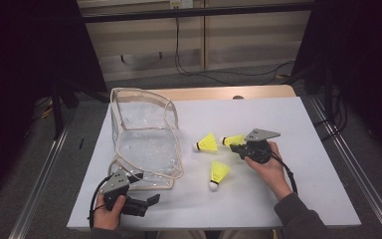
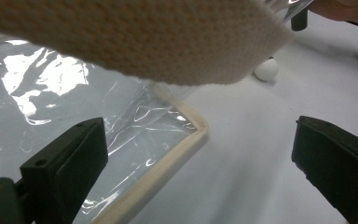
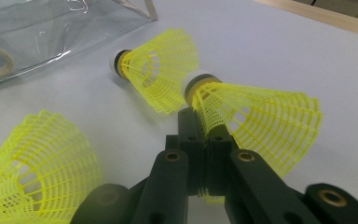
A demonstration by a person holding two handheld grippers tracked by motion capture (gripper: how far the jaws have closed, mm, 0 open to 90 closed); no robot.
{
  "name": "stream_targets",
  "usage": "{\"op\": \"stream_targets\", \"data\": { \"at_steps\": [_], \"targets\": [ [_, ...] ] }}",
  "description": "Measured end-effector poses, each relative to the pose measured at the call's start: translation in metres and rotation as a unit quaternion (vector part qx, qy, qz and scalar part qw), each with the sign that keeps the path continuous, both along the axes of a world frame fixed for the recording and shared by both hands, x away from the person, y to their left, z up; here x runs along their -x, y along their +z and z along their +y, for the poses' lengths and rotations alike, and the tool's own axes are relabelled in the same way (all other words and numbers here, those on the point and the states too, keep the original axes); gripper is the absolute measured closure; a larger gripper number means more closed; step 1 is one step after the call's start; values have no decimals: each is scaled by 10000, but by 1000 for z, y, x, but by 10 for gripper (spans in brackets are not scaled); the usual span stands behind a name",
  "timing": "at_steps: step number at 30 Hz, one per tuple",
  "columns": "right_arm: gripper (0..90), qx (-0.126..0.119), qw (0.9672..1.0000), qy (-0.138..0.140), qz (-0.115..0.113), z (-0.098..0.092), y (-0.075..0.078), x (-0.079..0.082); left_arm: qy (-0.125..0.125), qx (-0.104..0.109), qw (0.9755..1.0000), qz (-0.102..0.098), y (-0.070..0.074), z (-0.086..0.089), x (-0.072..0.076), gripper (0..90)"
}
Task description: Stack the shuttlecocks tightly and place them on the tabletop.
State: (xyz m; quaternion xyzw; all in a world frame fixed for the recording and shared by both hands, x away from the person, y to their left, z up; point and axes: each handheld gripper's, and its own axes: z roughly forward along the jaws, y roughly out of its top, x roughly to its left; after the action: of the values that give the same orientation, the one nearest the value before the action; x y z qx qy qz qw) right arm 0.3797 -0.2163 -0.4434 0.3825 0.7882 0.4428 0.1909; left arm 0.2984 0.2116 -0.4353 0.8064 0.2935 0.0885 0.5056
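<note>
Right gripper clamped on one shuttlecock skirt; left gripper idle and apart at the pouch corner.

Nearest the person, the left gripper (image 1: 146, 203) rests on the table (image 1: 308, 199) with jaws wide apart and nothing between them, just beside the front corner of the clear pouch (image 1: 144, 134). The right gripper (image 3: 204, 140) has its jaws together on the mesh skirt of the held shuttlecock (image 3: 256, 123). Just beyond its tips lies a second shuttlecock (image 3: 156, 74); a third shuttlecock (image 3: 35, 172) lies beside it on the pouch-ward side. Judged very light, the skirts are springy and liable to crush; the firmer band by the cork base appears the sounder hold. The pouch film looks limp and slippery; its stitched edging offers purchase.
</note>
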Motion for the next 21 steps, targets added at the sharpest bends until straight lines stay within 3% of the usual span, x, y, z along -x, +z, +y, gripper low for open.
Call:
{"op": "stream_targets", "data": {
  "at_steps": [21],
  "targets": [
    [885, -16, 10000, 16, -13, 2, 1, -1, -7, -15, 10000, 5, 0, 0, 0, 32]
  ]
}}
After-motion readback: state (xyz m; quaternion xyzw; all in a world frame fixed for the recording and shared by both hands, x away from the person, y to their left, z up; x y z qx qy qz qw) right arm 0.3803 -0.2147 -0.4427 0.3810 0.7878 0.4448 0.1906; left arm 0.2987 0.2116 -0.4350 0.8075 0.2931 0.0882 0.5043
